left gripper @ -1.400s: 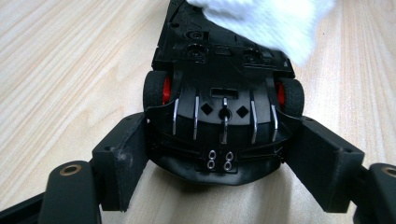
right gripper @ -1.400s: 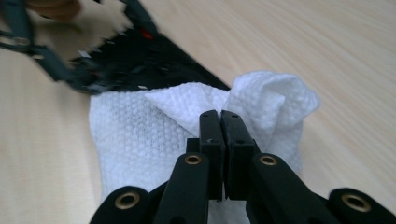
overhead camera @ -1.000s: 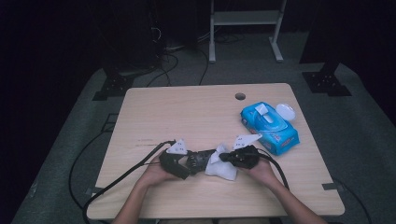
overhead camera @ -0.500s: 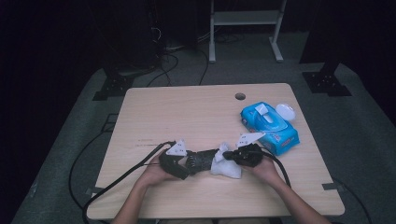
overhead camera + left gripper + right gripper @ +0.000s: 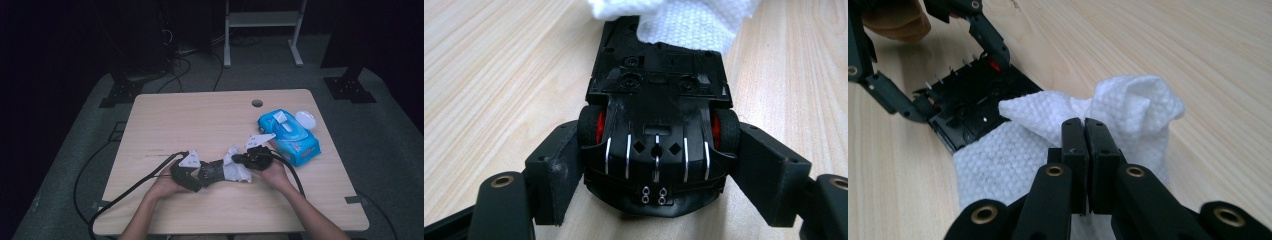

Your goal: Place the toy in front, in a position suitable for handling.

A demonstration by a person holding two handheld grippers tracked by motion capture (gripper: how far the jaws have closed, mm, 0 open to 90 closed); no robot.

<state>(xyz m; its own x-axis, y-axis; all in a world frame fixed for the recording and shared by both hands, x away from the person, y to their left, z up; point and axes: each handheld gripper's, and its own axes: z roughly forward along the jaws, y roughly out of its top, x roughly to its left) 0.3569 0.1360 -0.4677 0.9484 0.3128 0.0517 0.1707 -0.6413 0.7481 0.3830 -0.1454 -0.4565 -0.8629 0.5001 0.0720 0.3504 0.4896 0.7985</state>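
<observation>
A black toy car [image 5: 656,125] with red wheel hubs lies belly-up near the table's front edge, and my left gripper [image 5: 659,167] is shut on its two sides. In the high view the left gripper [image 5: 202,175] points right with the car [image 5: 212,170] in it. A white textured wipe [image 5: 1133,105] is bunched over the car's far end [image 5: 973,107]. My right gripper [image 5: 1084,135] is shut on a fold of it. From above, the right gripper [image 5: 241,162] meets the wipe [image 5: 236,172] just right of the car.
A blue pack of wipes [image 5: 289,136] lies at the table's right, close behind my right hand, with a white round lid [image 5: 305,120] beside it. A cable hole [image 5: 257,103] sits near the far edge. Black cables trail off the front left.
My right gripper has shifted a little left and away from me, dragging the wipe over the car. The left gripper and car have hardly moved.
</observation>
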